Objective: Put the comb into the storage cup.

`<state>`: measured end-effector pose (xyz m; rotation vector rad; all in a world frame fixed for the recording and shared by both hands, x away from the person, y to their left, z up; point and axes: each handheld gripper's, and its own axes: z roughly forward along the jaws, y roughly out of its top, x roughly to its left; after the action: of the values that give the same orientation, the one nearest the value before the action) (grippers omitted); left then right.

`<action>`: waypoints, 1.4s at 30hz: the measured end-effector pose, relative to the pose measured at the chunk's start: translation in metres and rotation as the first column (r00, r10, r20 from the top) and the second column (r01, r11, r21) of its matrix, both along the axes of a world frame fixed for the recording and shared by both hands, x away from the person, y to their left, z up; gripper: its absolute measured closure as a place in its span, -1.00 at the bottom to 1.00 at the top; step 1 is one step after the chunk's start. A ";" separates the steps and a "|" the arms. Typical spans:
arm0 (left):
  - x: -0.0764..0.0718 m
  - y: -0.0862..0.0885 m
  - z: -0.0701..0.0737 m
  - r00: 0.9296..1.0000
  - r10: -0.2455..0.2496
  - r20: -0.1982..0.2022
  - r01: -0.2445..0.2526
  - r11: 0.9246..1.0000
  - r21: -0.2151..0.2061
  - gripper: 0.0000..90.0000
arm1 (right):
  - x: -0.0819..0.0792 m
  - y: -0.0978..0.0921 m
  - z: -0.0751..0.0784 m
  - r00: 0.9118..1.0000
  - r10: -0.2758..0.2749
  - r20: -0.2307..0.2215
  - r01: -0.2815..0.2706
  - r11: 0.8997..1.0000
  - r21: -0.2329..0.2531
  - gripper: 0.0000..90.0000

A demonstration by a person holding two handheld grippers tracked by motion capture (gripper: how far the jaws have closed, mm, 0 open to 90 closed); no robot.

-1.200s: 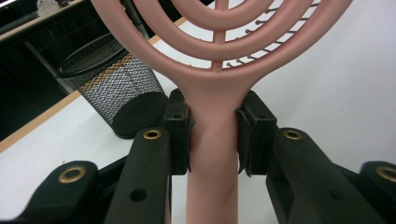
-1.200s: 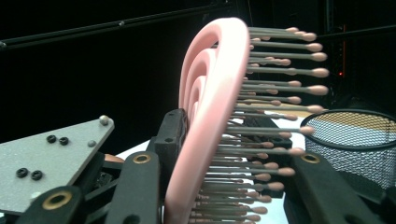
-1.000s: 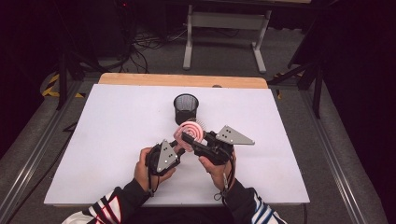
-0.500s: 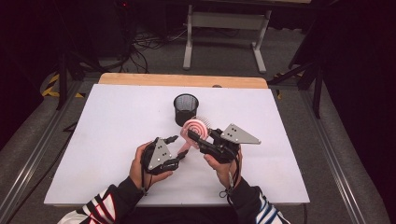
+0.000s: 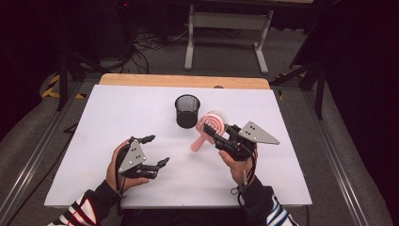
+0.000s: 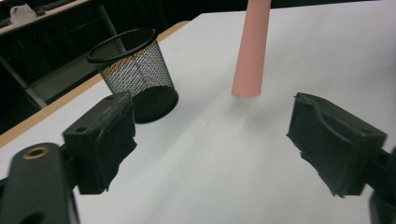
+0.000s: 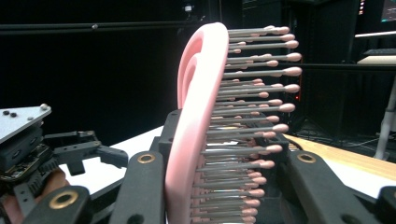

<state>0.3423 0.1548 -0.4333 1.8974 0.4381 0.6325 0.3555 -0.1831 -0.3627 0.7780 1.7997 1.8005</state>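
Hairbrush (image 5: 210, 128), pink, sits clamped in my right fingers (image 5: 217, 134) by its bristled head, lifted off the white counter (image 5: 282, 165) with its handle slanting down toward my left fingers (image 5: 155, 150), which are spread wide and grip nothing, bare counter lying between them and on out to the near edge. Beyond my left fingers, just past the handle's tip, stands a black mesh cup (image 5: 187, 110); its inside is too dark to make out. From my right fingers the brush's handle is hidden below the head.
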 end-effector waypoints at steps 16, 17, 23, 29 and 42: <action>-0.008 0.056 -0.014 0.998 0.054 -0.042 -0.054 0.999 -0.009 -0.85 | 0.003 -0.015 0.007 0.999 -0.030 0.034 0.030 1.000 0.007 0.41; -0.009 0.057 -0.015 0.998 0.059 -0.039 -0.059 0.998 -0.002 -0.86 | 0.003 -0.016 0.007 0.999 -0.032 0.038 0.032 0.999 0.010 0.41; -0.009 0.069 -0.018 0.996 0.067 -0.065 -0.068 0.997 -0.024 -0.86 | 0.007 -0.020 0.011 0.998 -0.038 0.053 0.038 0.999 0.008 0.41; -0.011 0.073 -0.022 0.994 0.069 -0.083 -0.071 0.997 -0.021 -0.86 | 0.013 -0.021 0.018 0.997 -0.047 0.064 0.046 0.999 0.014 0.41; -0.010 0.079 -0.022 0.992 0.077 -0.103 -0.081 0.996 -0.035 -0.87 | 0.030 -0.021 0.047 0.992 -0.056 0.109 0.058 0.998 -0.022 0.41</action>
<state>0.3328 0.2343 -0.4556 1.8879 0.5886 0.5770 0.3855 -0.2039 -0.3155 0.7010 1.7103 1.7457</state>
